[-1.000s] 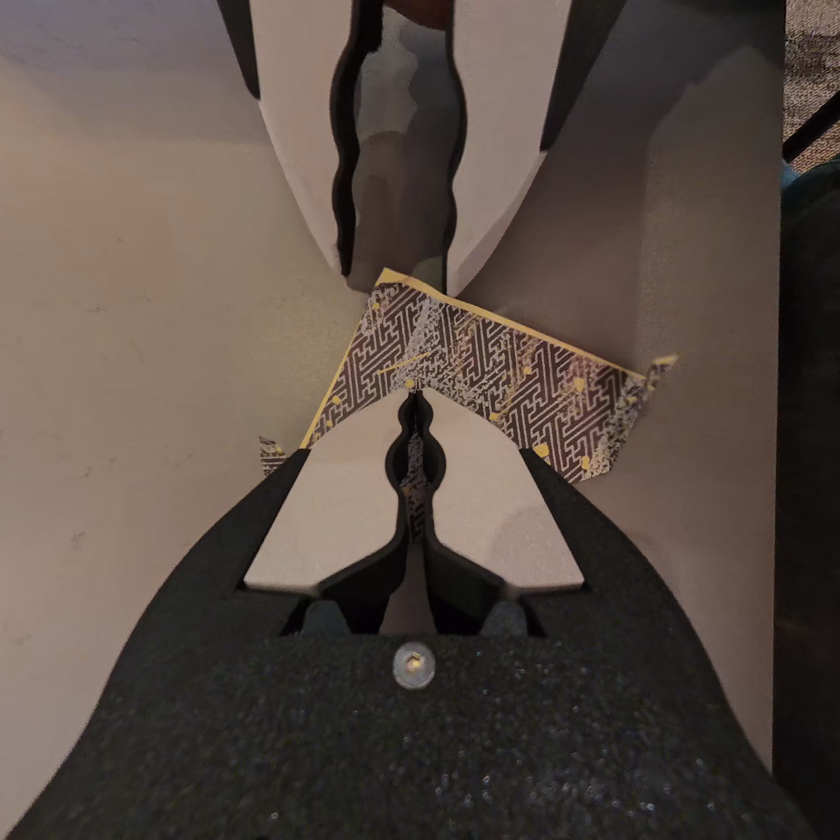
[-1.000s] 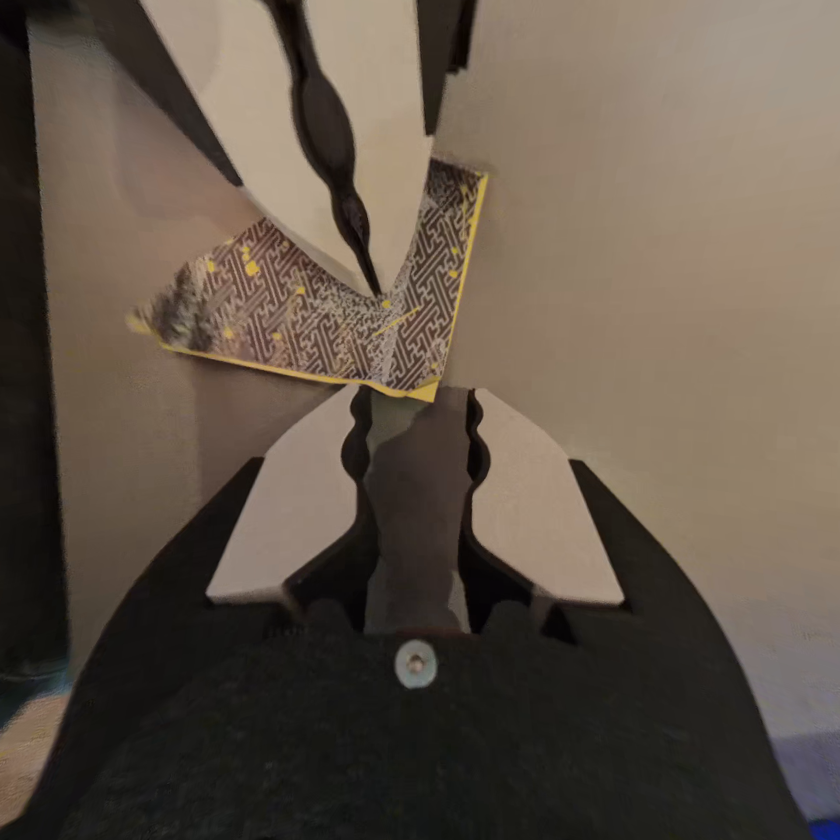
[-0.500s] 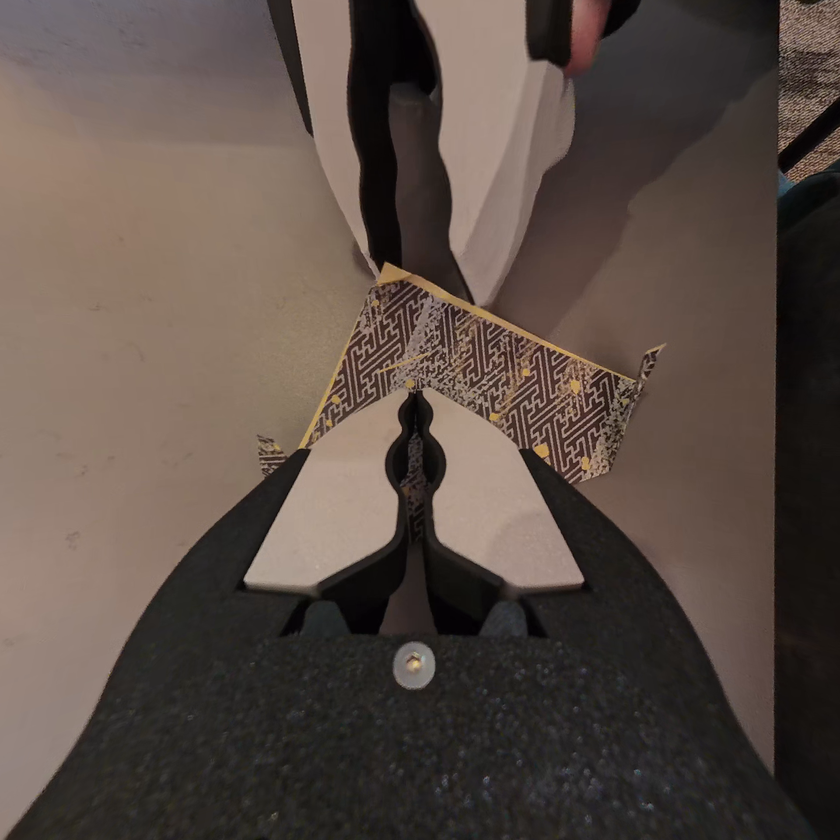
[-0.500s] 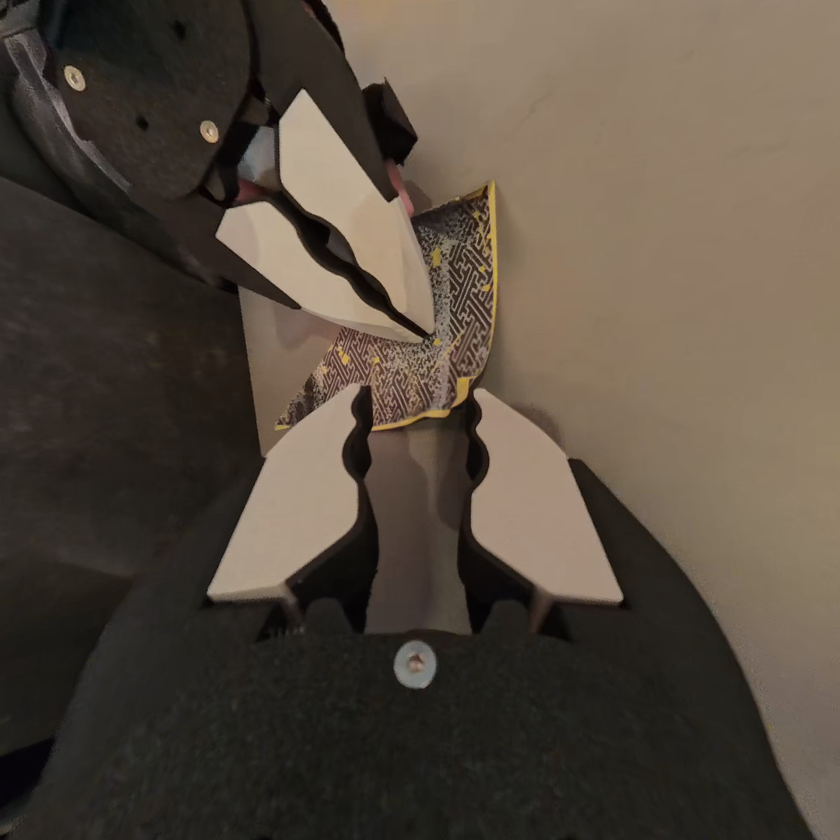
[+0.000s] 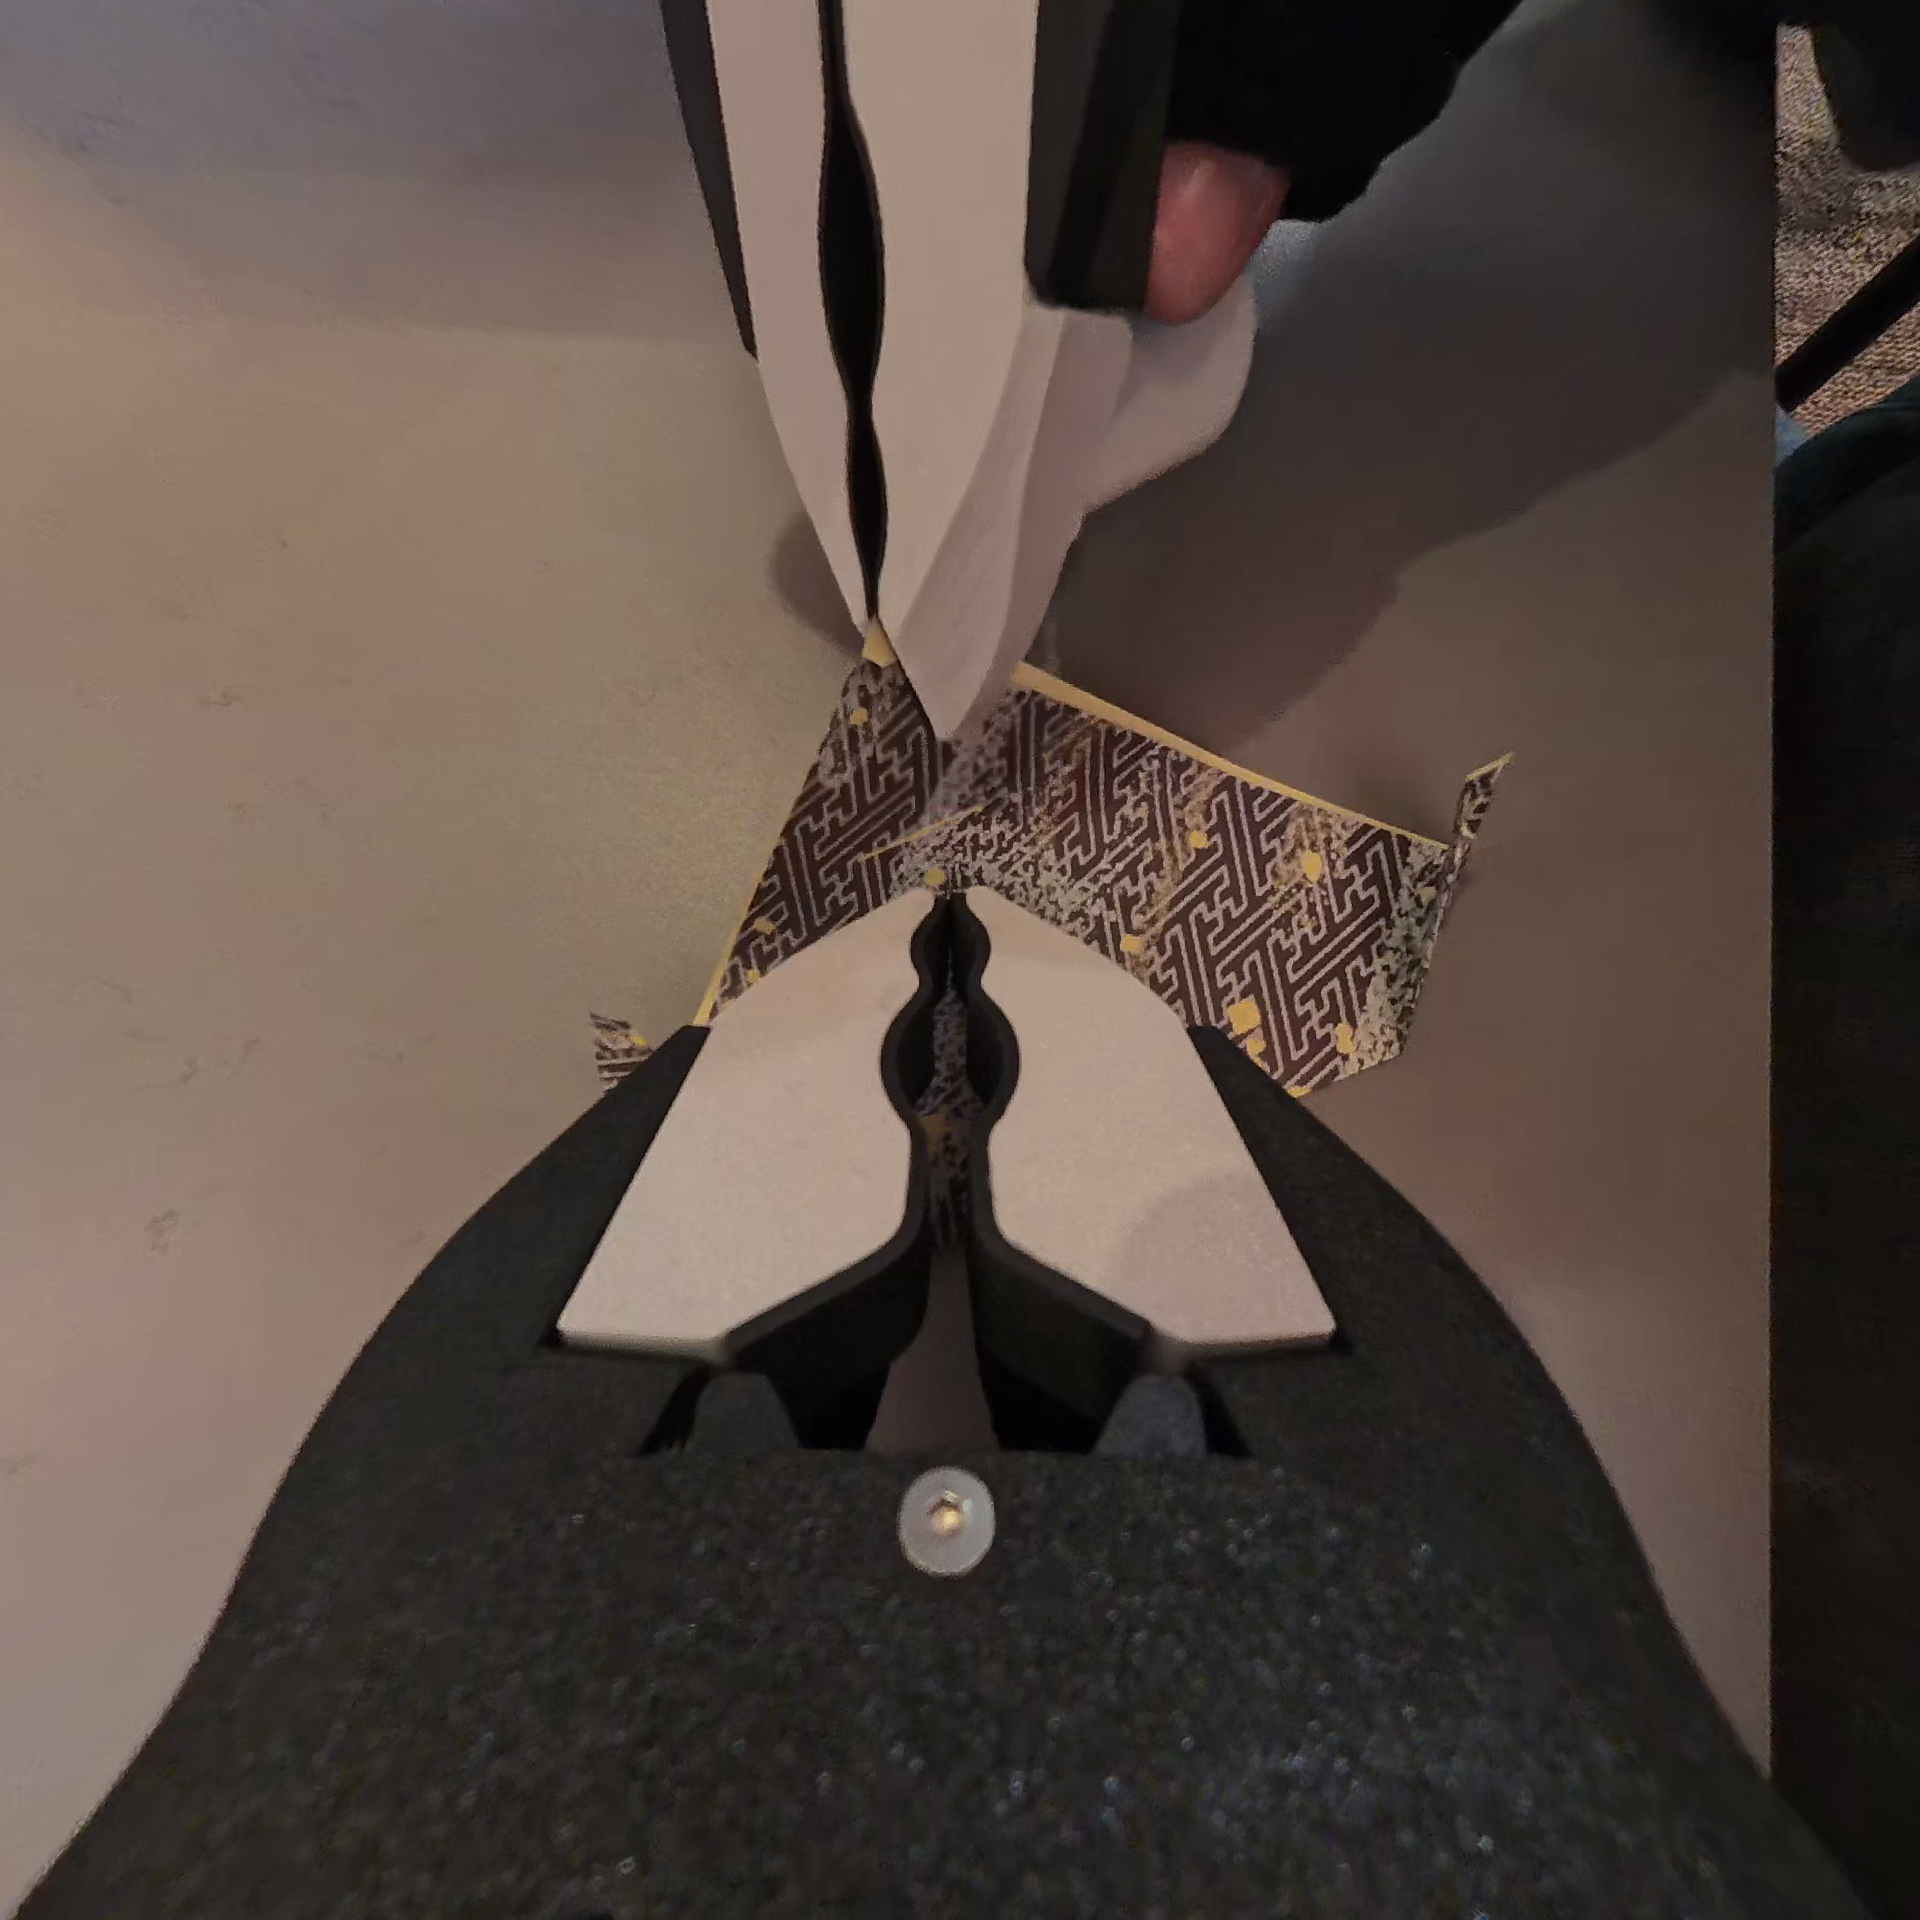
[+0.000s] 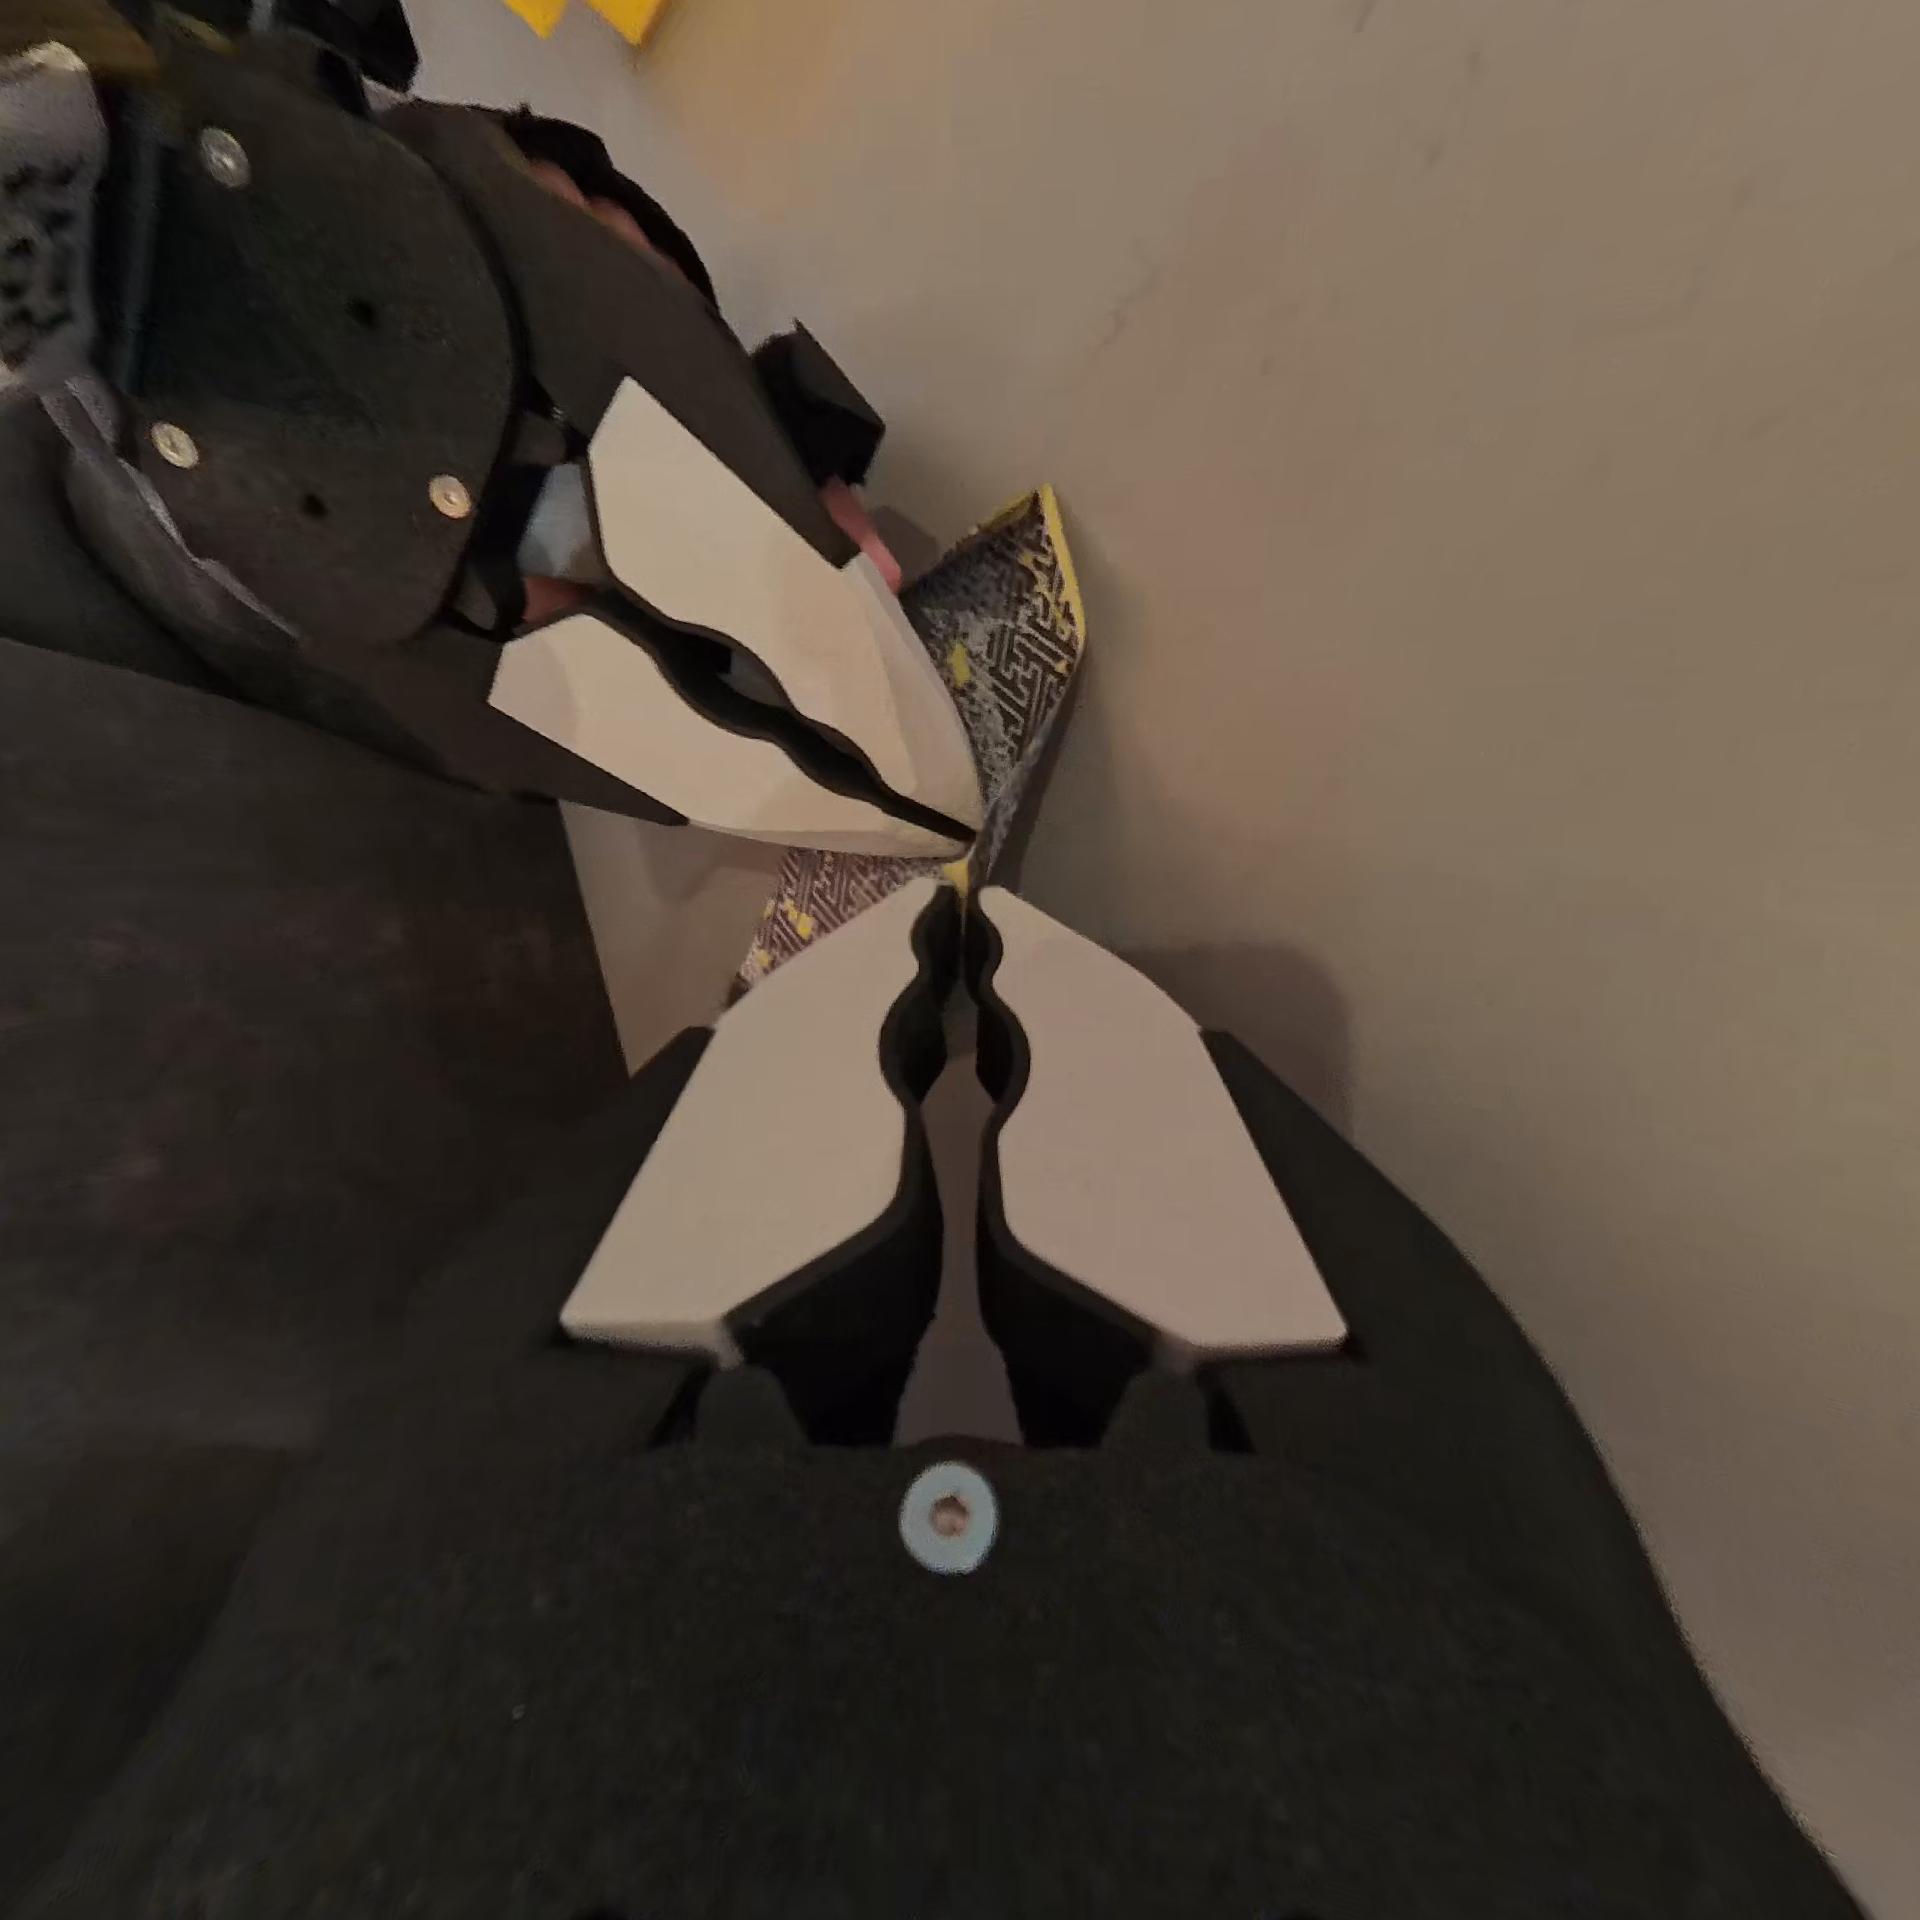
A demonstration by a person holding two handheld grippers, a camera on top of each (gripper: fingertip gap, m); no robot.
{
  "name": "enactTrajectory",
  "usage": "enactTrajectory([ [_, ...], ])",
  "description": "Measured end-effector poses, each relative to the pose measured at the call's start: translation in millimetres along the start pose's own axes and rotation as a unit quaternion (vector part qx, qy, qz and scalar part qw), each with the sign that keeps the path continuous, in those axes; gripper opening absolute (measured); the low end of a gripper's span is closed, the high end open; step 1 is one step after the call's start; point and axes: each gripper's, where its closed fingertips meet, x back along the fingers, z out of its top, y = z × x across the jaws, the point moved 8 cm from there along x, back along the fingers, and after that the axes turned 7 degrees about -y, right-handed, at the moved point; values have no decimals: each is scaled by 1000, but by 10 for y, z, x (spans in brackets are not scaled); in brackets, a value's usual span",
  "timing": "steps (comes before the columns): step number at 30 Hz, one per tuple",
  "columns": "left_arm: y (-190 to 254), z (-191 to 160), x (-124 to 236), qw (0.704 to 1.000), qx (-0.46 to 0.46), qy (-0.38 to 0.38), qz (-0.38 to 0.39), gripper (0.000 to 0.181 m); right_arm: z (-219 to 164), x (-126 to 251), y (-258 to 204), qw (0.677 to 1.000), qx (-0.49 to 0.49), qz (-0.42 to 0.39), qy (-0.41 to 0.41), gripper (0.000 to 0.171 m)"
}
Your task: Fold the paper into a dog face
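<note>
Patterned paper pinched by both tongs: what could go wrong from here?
1. The right tongs grip only the yellow-edged corner of the paper; it may slip free or crumple when pulled over.
2. The left tongs are shut on the paper close by, so opposing pulls could tear it.
3. The paper lies near the table edge, and a small flap already stands up at its right end; a drag could shift it off.

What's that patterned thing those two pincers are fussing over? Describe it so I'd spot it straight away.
Look at the pale table, near its right edge. Between the two tools lies a folded sheet of paper, dark with a fine white maze-like pattern and gold flecks, its underside yellow. The left gripper and right gripper each pinch it in closed jaws.
</note>
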Motion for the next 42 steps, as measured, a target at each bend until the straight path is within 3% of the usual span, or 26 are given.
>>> enactTrajectory([
  [1,-1,-1,0,1000,1,1,0,0,6,-7,-21,1000,4,0,3,0],
  [17,13,-6,16,1000,23,-5,6,1,85,-256,-165,984,93,-126,-86,0],
  [21,57,-85,111,998,34,-36,33,17,90,-272,-171,981,100,-136,-92,0],
  [26,151,-184,155,997,57,-16,46,14,105,-288,-191,976,112,-152,-107,0],
  [29,115,-220,152,996,78,1,38,0,126,-302,-218,971,126,-164,-121,0],
  [42,105,-227,152,997,76,3,33,0,167,-354,-298,949,189,-185,-171,10],
])
